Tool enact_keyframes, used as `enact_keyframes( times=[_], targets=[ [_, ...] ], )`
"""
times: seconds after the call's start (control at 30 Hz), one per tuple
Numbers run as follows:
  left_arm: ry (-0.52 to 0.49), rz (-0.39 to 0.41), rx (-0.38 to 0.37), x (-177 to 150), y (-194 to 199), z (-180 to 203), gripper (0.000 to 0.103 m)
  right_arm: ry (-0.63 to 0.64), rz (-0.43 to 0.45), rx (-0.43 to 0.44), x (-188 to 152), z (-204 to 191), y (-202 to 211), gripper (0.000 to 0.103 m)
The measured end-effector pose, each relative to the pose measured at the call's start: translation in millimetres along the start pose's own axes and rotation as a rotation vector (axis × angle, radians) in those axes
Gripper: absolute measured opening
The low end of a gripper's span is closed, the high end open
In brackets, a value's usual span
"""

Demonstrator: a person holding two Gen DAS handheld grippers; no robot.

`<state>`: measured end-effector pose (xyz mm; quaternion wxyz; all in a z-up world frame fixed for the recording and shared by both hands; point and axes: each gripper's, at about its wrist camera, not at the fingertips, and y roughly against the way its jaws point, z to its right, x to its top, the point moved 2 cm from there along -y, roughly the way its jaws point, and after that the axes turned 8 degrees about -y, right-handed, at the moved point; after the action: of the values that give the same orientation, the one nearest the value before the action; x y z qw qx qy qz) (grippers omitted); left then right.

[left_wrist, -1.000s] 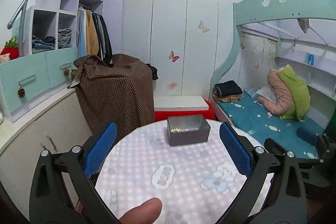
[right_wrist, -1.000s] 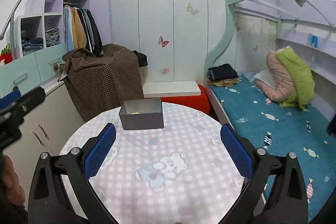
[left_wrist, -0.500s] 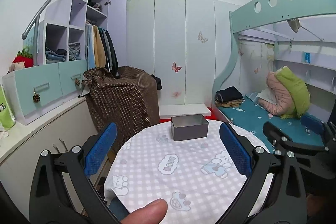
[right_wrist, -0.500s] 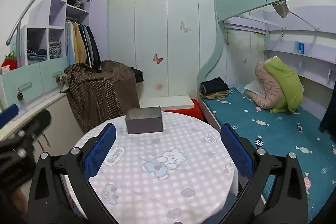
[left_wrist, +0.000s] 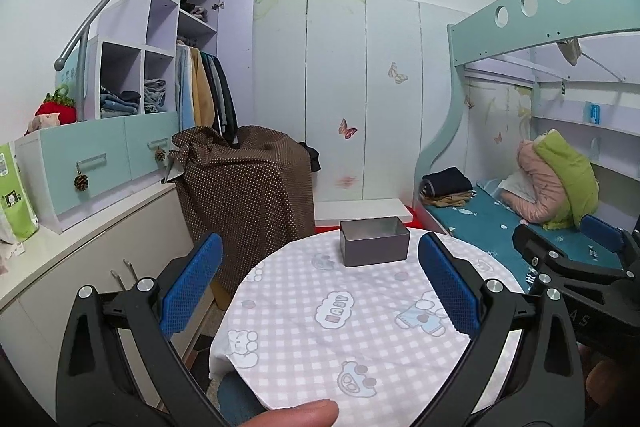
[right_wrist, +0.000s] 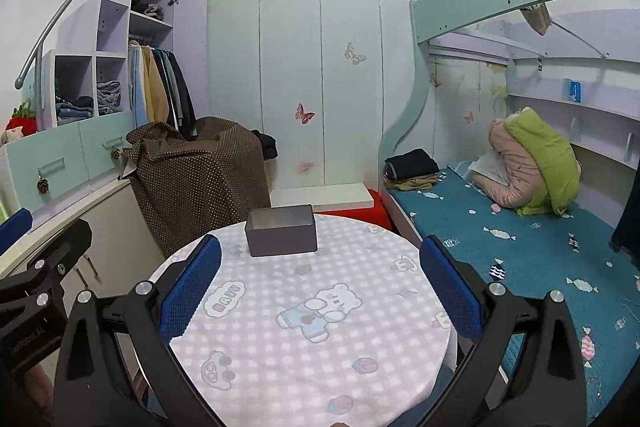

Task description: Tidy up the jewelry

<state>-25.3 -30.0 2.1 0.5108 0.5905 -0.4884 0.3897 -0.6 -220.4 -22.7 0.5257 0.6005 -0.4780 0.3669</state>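
While both tools hover above the near edge of the round desk (left_wrist: 360, 311), neither grips anything. The left hand-held gripper (left_wrist: 320, 291) has its blue-padded fingers (left_wrist: 192, 283) spread wide, with only the checked tablecloth (right_wrist: 320, 307) visible between them. The right hand-held gripper (right_wrist: 320, 291) is likewise wide apart and empty. In the left wrist view the right tool shows at the right border, beside the desk; in the right wrist view the left tool shows at the left border.

A grey metal box (left_wrist: 374, 241), open at the top, stands upright near the far edge of the desk, well apart from both grippers. From this low angle its inside cannot be seen, so whether any jewelry lies in it cannot be told. The cloth, printed with bears and clouds, carries nothing else that can be made out.

A fingertip (left_wrist: 296, 413) of the person pokes in at the bottom of the left wrist view.

Behind the desk a brown dotted cover (left_wrist: 244, 179) drapes over something bulky, next to a white wardrobe (left_wrist: 336, 87) with butterfly stickers. To the right is a bunk bed (right_wrist: 520, 235) with a teal sheet, folded clothes and a pink and green quilt (right_wrist: 536, 163).
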Motion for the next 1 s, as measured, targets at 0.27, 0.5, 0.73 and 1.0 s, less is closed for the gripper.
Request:
enact_keyframes(
  times=[0.27, 0.5, 0.73, 1.0],
  targets=[
    [0.006, -0.005, -0.003, -1.6, -2.1, -2.4, 0.098, 0.011, -0.003, 0.009, 0.2, -5.2, 0.7, 0.096],
    [0.007, -0.004, -0.002, -1.5, -1.9, -2.6, 0.098, 0.014, -0.009, 0.016, -0.6, -8.2, 0.0, 0.096],
    [0.005, -0.006, -0.001, -2.3, -2.4, -2.7, 0.098, 0.015, -0.010, 0.016, -0.9, -8.3, 0.2, 0.096],
    [0.004, -0.006, 0.001, -3.5, -1.6, -2.1, 0.098, 0.012, -0.009, 0.016, -0.9, -9.1, -0.5, 0.096]
  ],
)
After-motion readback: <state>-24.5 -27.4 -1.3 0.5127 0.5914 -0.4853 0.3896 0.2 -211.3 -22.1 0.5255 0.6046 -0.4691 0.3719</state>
